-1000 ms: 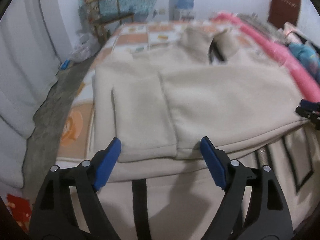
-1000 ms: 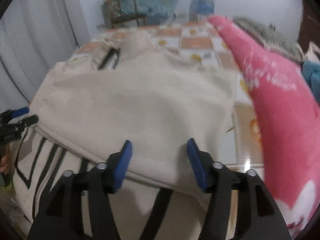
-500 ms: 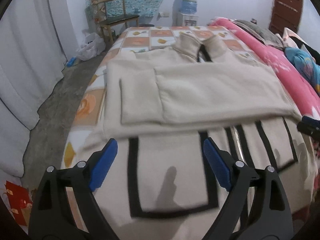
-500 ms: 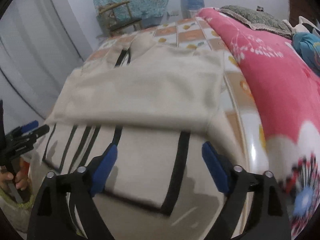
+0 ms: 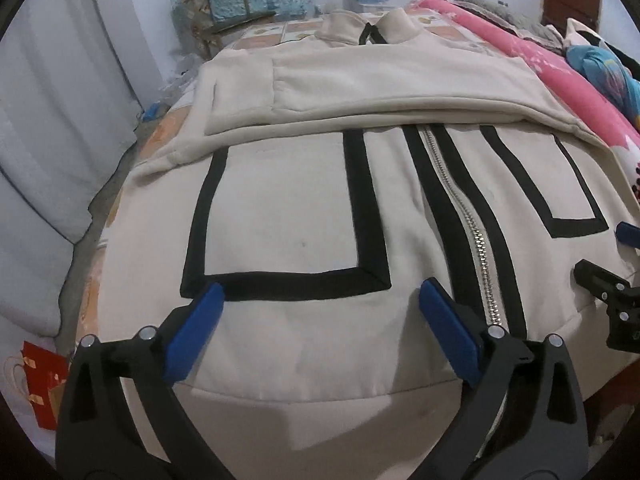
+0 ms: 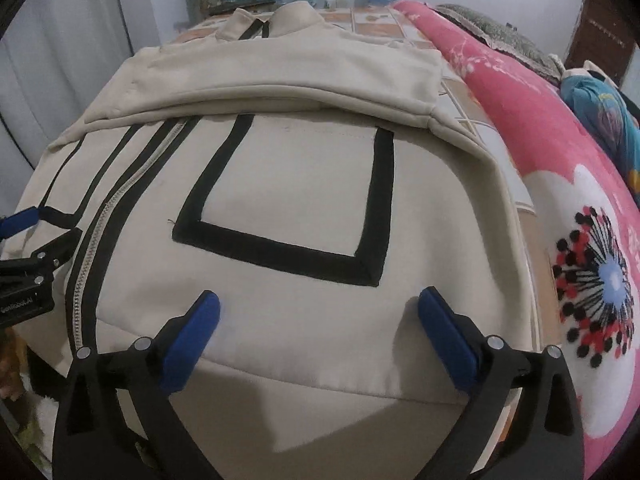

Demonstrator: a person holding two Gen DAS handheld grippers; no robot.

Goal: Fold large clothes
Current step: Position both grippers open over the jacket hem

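Bedroom, tiled-pattern bed [image 5: 448, 32], pink blanket [image 6: 552, 152] along right side. Cream jacket [image 5: 288, 208] lay spread on bed, zipper [image 5: 468, 216] up, sleeves folded across chest. Left gripper [image 5: 316, 320] and right gripper [image 6: 318, 322] hovered over hem — jaws opening wide, nothing between pads.

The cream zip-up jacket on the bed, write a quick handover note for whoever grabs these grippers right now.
Left gripper: jaws opening, nothing between them, above the near hem.
Right gripper: jaws opening, nothing held, over the hem on the other side of the silver zipper.
Cream zip-up jacket with black trim: flat on the bed, zipped, collar at the far end.
Done: both sleeves are folded across the chest.
Left: probably grip the hem at both corners and fold the lower half up toward the collar.
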